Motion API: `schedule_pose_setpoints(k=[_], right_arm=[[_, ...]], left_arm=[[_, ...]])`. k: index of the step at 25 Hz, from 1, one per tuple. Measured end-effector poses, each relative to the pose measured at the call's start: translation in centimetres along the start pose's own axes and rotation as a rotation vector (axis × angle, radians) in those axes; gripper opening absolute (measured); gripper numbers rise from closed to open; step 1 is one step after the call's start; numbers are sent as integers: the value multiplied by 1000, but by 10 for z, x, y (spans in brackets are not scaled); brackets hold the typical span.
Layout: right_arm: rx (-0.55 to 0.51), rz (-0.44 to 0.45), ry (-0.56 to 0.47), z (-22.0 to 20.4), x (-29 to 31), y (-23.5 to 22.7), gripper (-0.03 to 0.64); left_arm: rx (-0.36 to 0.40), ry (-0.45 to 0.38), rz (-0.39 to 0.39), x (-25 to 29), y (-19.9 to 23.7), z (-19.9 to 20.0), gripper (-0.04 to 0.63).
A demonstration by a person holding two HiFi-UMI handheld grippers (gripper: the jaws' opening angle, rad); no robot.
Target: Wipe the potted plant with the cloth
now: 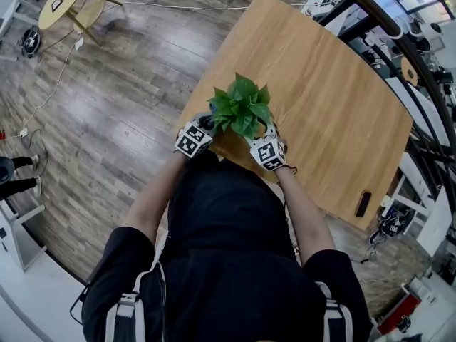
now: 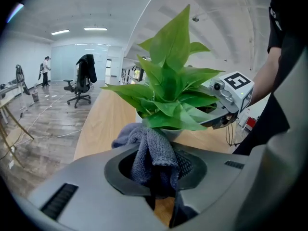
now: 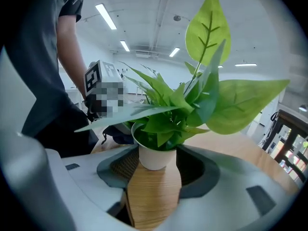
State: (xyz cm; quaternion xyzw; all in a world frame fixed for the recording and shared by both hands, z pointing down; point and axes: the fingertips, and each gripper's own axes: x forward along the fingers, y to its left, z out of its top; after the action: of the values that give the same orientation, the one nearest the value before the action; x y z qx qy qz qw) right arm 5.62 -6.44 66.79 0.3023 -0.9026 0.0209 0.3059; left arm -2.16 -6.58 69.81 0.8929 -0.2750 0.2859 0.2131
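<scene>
The potted plant (image 1: 242,107) stands at the near left edge of the wooden table (image 1: 335,105), right in front of you. Its broad green leaves (image 3: 211,95) fan upward and outward from a small white pot (image 3: 154,158), which stands upright on the wood. Your right gripper (image 3: 154,174) comes in from the right with its jaws set around the pot, the pads against its sides. Your left gripper (image 2: 161,177) sits at the plant's left, jaws clamped on a bunched blue-grey cloth (image 2: 151,148) whose top fold lies just under the lowest leaves, by the pot. Both your forearms reach forward and angle inward, meeting at the plant.
</scene>
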Motion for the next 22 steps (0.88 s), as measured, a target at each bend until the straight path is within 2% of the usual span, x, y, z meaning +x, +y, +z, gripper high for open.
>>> schedule_pose_setpoints(k=[5,12,18,22], right_arm=[[20,-19,-5,1,2,-2,232],[28,-15,-2,3,-2,3,232],[29,8,-17,1,-12,25,232],[79,-12,-22,0,-16,22,232]], left_arm=[[16,4,-69,-1,-18,-4,112],[-3,-10,-54,0,-14,-2,112],[-19,-23,-38,-1,-7,-4,112],[4,-14,-16,-1,-2,-4,112]])
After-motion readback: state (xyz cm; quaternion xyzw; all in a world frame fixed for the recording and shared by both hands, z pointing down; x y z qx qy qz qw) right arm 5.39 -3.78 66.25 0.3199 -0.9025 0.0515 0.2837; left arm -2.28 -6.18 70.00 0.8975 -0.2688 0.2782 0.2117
